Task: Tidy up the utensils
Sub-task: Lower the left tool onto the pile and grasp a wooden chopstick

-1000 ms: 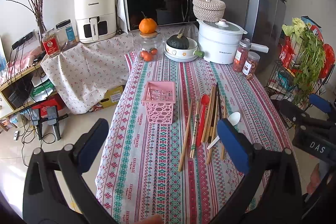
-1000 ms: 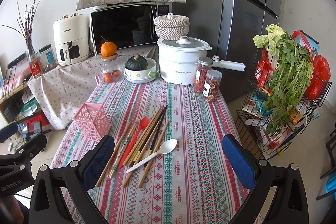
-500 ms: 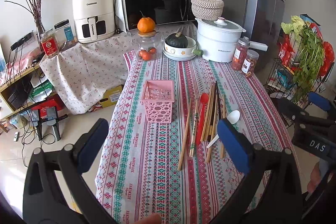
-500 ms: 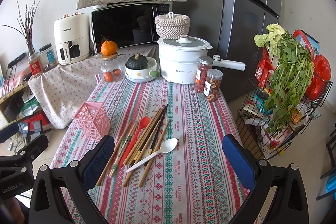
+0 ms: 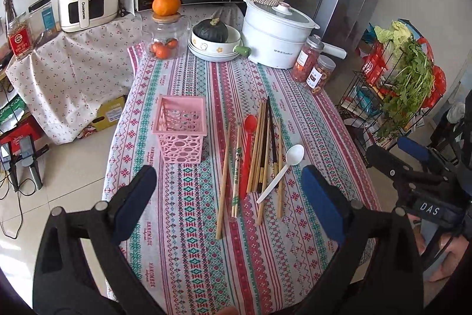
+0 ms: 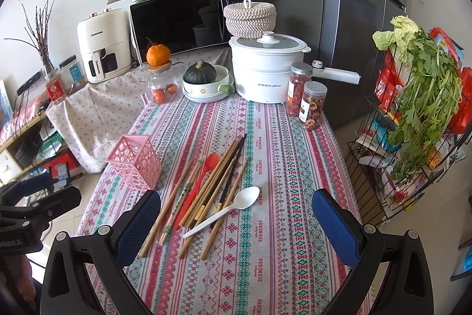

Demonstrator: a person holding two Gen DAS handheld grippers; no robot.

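Note:
A pink perforated utensil basket (image 5: 181, 132) (image 6: 134, 164) stands empty on the patterned tablecloth (image 5: 194, 241) (image 6: 265, 256). To its right lie several wooden chopsticks (image 5: 259, 149) (image 6: 212, 185), a red spoon (image 5: 247, 143) (image 6: 200, 182) and a white spoon (image 5: 281, 167) (image 6: 224, 210). My left gripper (image 5: 228, 202) is open and empty, held above the near table, short of the utensils. My right gripper (image 6: 236, 226) is open and empty, above the near ends of the utensils. The right gripper also shows at the right edge of the left wrist view (image 5: 413, 161).
At the table's far end stand a glass jar with an orange on it (image 5: 165, 31), a bowl with a dark squash (image 5: 214, 42), a white electric pot (image 5: 275, 34) and two snack jars (image 5: 314, 67). A wire rack with greens (image 6: 413, 123) stands right of the table.
Both grippers have moved forward and a little down toward the utensils, which now look larger. Both stay open. Nothing on the table has moved.

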